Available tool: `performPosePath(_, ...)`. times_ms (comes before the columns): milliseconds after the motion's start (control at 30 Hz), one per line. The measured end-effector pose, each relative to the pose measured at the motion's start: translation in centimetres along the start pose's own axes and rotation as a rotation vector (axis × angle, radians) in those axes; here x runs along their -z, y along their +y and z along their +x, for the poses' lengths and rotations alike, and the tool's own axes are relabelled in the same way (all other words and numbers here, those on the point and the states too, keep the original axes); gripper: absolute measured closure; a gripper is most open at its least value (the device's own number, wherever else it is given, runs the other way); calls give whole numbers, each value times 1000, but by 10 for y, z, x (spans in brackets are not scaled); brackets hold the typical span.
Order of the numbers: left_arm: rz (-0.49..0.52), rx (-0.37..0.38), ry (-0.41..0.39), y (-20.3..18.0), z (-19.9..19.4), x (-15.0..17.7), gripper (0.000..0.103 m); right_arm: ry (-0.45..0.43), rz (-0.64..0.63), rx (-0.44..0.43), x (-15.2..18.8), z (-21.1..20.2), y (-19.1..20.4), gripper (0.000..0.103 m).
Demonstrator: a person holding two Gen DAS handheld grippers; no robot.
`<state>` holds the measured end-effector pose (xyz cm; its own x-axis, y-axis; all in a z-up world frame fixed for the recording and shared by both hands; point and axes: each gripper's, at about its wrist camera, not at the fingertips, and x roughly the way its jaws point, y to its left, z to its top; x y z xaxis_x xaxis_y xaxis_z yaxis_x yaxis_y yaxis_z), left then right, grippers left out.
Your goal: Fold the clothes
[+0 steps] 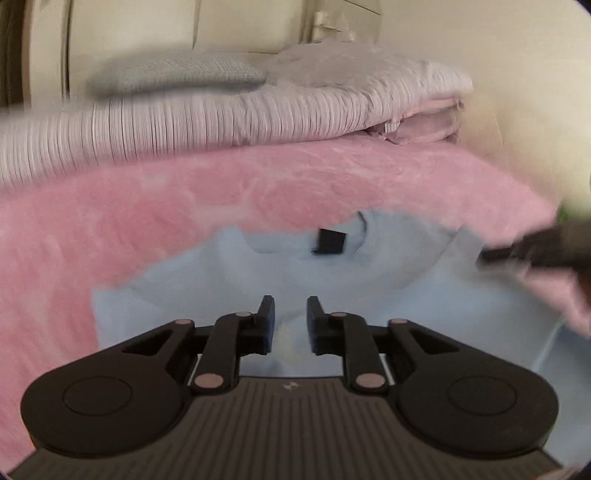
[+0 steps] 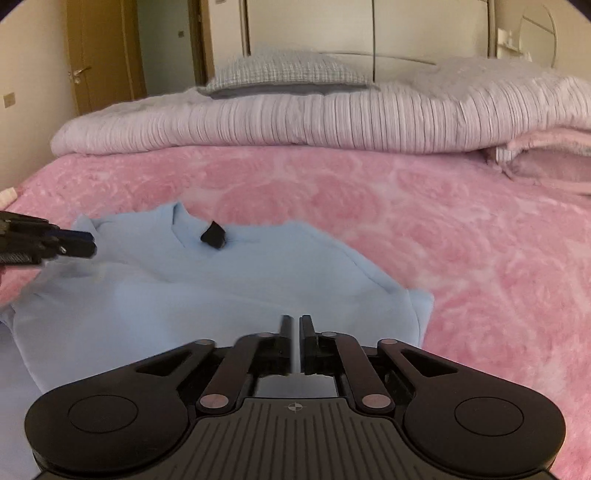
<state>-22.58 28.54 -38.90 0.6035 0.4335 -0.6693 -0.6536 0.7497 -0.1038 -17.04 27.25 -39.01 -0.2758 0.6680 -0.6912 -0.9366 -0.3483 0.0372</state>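
A light blue shirt [image 1: 229, 291] [image 2: 207, 291] lies flat on the pink blanket [image 2: 461, 229], collar toward the pillows, with a black label [image 1: 328, 242] [image 2: 213, 236] at the neck. My left gripper [image 1: 291, 314] hovers over the shirt's middle; its jaws stand a little apart with nothing between them. It shows again in the right wrist view, where the left gripper [image 2: 79, 243] is by the shirt's left shoulder. My right gripper [image 2: 295, 328] sits low over the shirt's right half, jaws nearly touching, and no cloth is lifted. In the blurred left wrist view, the right gripper [image 1: 495, 254] is at the shirt's right shoulder.
A folded striped duvet [image 2: 314, 122] and a checked pillow [image 2: 288, 72] lie across the head of the bed. More folded pink bedding [image 2: 546, 162] sits at the right. Wardrobe doors [image 2: 369, 26] and a wooden door [image 2: 99, 55] stand beyond. Bare blanket lies right of the shirt.
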Motion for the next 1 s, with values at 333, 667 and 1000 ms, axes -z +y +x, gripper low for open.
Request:
performPosePath(333,-144,-87,-59,30,-44,19,86,25,152,134,20,-69,-33,93)
performPosePath(667,-113,-97,7,-9,-81,61,79,61,56,146,91,-112,24,87)
performPosePath(1000,-183,-94,91,-54,-161,129,83,53,157,185,175,-209,63,86)
